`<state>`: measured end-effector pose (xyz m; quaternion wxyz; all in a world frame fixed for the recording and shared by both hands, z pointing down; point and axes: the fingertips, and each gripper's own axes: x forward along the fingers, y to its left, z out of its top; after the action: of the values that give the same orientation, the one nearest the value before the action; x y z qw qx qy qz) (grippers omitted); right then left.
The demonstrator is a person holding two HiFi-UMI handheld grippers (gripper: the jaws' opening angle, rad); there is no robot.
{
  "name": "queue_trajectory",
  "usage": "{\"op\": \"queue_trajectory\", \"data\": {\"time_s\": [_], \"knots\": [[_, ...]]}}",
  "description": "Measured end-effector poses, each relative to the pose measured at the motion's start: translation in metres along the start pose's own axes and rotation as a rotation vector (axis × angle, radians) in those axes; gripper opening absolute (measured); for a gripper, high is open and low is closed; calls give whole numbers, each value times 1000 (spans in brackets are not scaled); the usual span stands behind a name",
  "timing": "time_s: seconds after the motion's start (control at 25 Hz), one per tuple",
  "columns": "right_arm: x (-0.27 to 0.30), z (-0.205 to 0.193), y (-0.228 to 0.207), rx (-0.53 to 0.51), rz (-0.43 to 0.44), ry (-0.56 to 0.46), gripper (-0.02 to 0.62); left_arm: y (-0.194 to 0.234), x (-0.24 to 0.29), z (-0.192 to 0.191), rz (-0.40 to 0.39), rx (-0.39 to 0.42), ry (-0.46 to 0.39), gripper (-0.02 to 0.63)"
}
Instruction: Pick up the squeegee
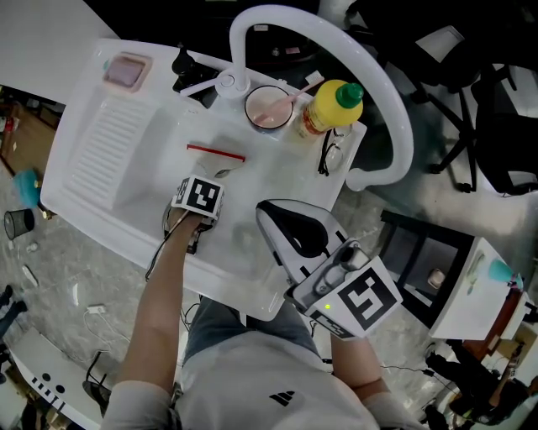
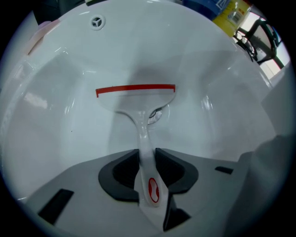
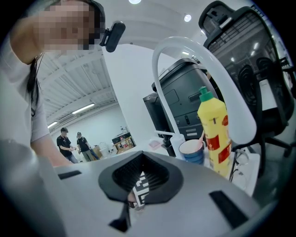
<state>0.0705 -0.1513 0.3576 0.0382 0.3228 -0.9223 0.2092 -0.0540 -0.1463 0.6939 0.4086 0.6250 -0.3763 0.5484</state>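
The squeegee has a red blade and a clear handle and lies in the white sink. My left gripper points straight down over its handle end, under its marker cube. In the left gripper view the clear handle with a red oval mark runs up from the squeegee blade and sits between the dark pads of the left gripper, which close against it. My right gripper hovers over the sink's front right, jaws together and empty; in its own view the right gripper points about level toward the tap.
A white arched faucet rises behind the basin. A cup, a yellow bottle and spectacles stand at the back right rim; a pink pad lies at the back left. An office chair is beyond.
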Motion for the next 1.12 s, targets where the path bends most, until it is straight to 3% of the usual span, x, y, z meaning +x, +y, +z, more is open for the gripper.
{"op": "queue_trajectory", "data": {"time_s": [0.2, 0.64, 1.12], "knots": [[-1, 1, 1, -3, -1, 0, 9, 1, -3, 1, 8, -22, -12, 112], [1, 6, 8, -21, 10, -5, 9, -21, -44, 19, -114, -61, -139, 110], [10, 15, 21, -47, 23, -13, 9, -26, -131, 35, -215, -109, -412, 110]]}}
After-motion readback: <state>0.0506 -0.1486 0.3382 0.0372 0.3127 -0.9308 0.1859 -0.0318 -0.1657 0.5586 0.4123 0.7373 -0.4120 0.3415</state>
